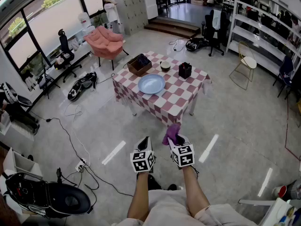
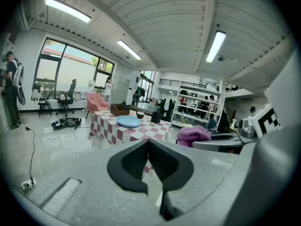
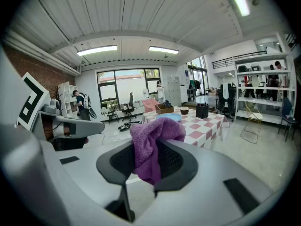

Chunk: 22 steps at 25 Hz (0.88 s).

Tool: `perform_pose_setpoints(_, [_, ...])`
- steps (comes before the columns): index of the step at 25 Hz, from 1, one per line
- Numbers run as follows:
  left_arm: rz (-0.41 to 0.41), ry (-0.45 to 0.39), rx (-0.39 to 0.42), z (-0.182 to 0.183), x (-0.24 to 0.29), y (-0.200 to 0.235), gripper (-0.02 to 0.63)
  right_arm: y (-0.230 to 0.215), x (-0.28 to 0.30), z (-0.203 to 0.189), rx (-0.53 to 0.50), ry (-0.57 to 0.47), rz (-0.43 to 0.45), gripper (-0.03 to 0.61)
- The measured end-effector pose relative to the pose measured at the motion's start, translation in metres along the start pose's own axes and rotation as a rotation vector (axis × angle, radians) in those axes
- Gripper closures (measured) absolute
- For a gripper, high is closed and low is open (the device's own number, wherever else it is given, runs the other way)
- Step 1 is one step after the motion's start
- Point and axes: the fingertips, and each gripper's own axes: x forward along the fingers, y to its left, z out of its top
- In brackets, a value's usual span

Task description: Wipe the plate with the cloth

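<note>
you stood on the floor well short of the desk, both grippers held out in front of you and tipped a little downward. your right gripper had its jaws clamped on the purple cloth, which bunched up above the jaws and hung in a fold below them. your left gripper had its jaws together with nothing between them. the blue plate lay flat on the checked desk cover, near the left-hand edge as the head view showed it, just beside the brown box and apart from the small bowl and the black holder along the far edge. no wiping had begun; the approach was the step in hand, i judged. the risks from here: the cloth was pinched as a wad, so only a small lump might meet the plate, and a firm push could drag it out of the jaws. the plate looked light and sat on loose fabric near an edge, so an unsteadied stroke could slide it off or ruck the cover. the cables on the floor to your left could catch a foot if you drifted that way.
</note>
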Motion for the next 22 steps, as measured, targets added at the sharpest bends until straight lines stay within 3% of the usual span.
perform_pose_setpoints(6, [0.026, 0.020, -0.044, -0.012, -0.013, 0.017, 0.603, 0.014, 0.002, -0.011, -0.001, 0.032, 0.020, 0.462])
perform_pose_setpoints(11, [0.020, 0.022, -0.023, -0.005, -0.012, 0.018, 0.603, 0.014, 0.016, -0.001, 0.017, 0.012, 0.031, 0.462])
perform_pose_setpoints(15, [0.030, 0.023, -0.051, -0.010, -0.008, 0.026, 0.603, 0.025, 0.027, -0.002, 0.029, 0.002, 0.094, 0.460])
perform_pose_setpoints(22, [0.011, 0.039, -0.093, -0.002, 0.032, 0.052, 0.603, 0.018, 0.063, 0.008, 0.058, 0.024, 0.121, 0.458])
